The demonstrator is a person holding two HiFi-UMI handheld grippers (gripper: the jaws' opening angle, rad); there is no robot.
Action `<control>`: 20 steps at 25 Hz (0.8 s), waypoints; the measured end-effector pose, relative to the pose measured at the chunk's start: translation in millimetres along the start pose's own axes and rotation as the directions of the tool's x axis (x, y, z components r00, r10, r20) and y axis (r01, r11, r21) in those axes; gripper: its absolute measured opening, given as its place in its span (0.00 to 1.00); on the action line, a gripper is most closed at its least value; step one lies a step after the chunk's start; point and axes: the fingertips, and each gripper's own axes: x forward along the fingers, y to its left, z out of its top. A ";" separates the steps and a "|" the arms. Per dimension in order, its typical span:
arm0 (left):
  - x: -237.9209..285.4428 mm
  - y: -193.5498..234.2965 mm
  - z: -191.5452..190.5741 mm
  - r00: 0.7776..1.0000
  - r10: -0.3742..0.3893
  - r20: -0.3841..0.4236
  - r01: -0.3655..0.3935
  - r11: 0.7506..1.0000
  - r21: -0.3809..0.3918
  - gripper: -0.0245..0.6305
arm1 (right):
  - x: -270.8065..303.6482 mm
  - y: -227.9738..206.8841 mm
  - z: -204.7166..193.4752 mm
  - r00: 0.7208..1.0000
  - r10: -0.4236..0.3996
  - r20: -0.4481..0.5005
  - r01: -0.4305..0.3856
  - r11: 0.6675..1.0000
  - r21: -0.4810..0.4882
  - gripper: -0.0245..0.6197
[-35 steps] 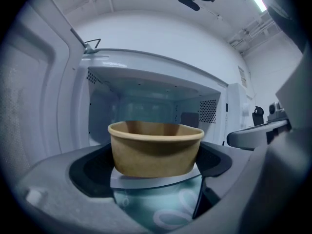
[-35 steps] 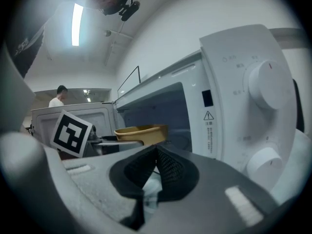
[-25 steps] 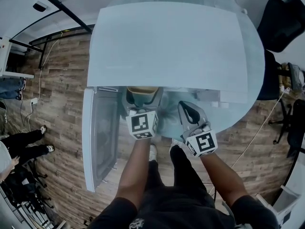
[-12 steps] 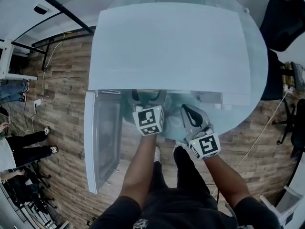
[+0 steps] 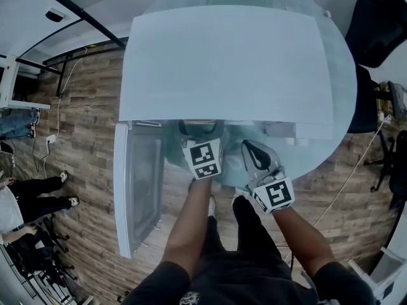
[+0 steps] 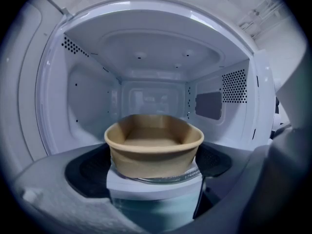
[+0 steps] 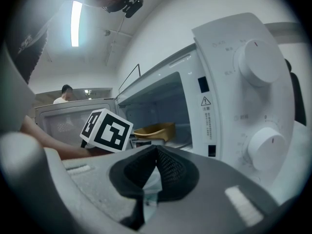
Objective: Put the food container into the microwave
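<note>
The food container [image 6: 153, 147] is a tan, empty bowl, level at the front of the white microwave's cavity [image 6: 151, 67], over the glass turntable's rim. My left gripper [image 6: 152, 165] is shut on the container, with a dark pad on each side wall. In the head view the left gripper [image 5: 201, 135] reaches under the microwave's top [image 5: 229, 68], which hides the container. The right gripper view shows the container [image 7: 153, 129] just inside the opening, behind the left gripper's marker cube [image 7: 107, 130]. My right gripper [image 7: 155, 152] is shut on nothing, outside by the control panel [image 7: 258, 62].
The microwave door [image 5: 137, 183] hangs open to the left. The microwave stands on a round glass table [image 5: 334, 132]. Two white knobs [image 7: 265, 147] sit right of the opening. A black chair [image 5: 381, 24] is at the far right; a person's legs [image 5: 32, 192] are at the left.
My left gripper has moved forward with the container, which has gone under the microwave's top edge in the head view. The right gripper has hardly shifted.
</note>
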 end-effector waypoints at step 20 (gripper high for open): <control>-125.9 -19.7 43.7 0.993 -0.106 0.057 0.103 0.993 0.058 0.83 | -39.2 41.4 44.1 0.997 -0.047 0.056 0.048 0.999 -0.014 0.04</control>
